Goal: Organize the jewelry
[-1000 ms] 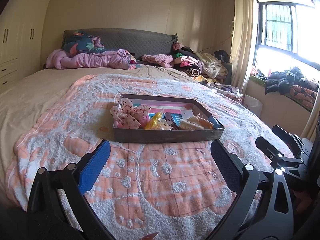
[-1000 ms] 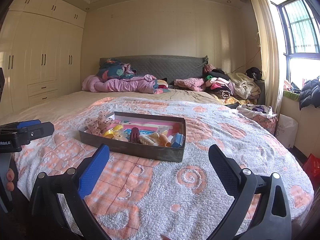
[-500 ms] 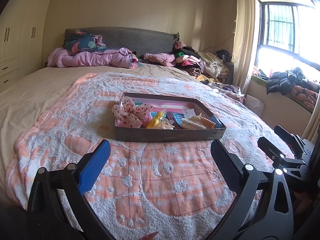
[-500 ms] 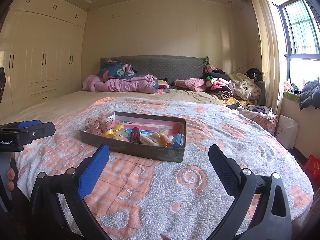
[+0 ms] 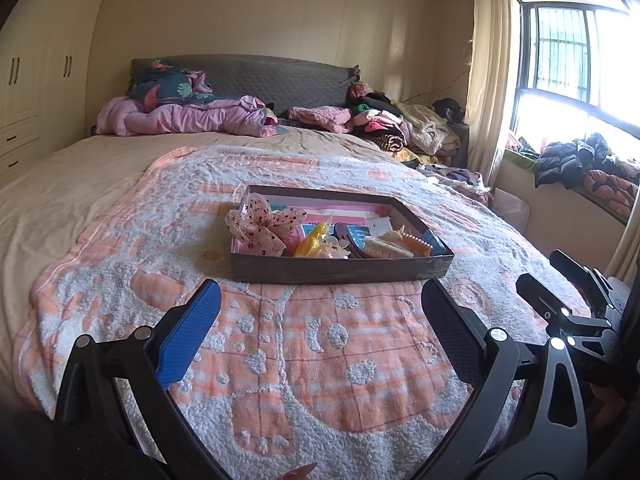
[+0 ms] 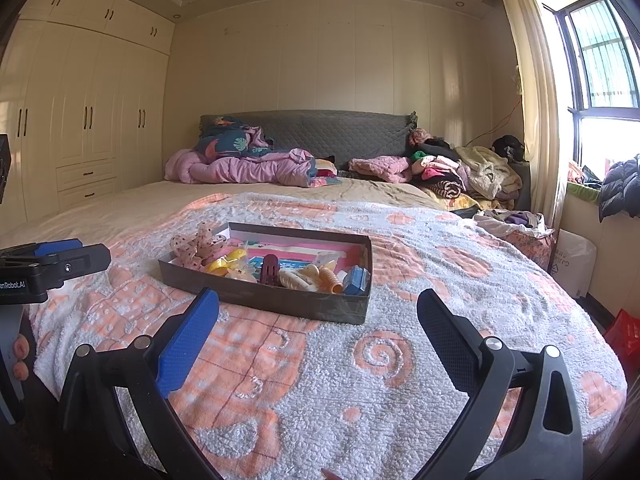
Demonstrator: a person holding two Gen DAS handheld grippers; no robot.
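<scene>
A shallow dark grey box (image 5: 340,270) (image 6: 280,298) lies on the orange-and-white blanket in the middle of the bed. Inside it are a pink dotted bow (image 5: 260,226) (image 6: 196,244), a yellow piece (image 5: 314,238) (image 6: 228,260), a dark red clip (image 6: 270,268), cream and orange hair claws (image 5: 396,244) (image 6: 316,276) and a blue item (image 6: 356,280). My left gripper (image 5: 322,322) is open, short of the box's near wall, nothing between its fingers. My right gripper (image 6: 318,326) is open too, just before the box's near right corner. Each gripper shows at the edge of the other's view.
The blanket (image 5: 304,360) covers the near half of the bed. A pink quilt (image 5: 188,118) and a heap of clothes (image 5: 392,128) lie by the grey headboard. Wardrobes (image 6: 80,120) line the left wall; a window and sill with dark jackets (image 5: 580,160) are on the right.
The left view has edged closer to the box and drifted slightly, so the box sits a little larger. The right view has barely shifted. Both grippers stay open.
</scene>
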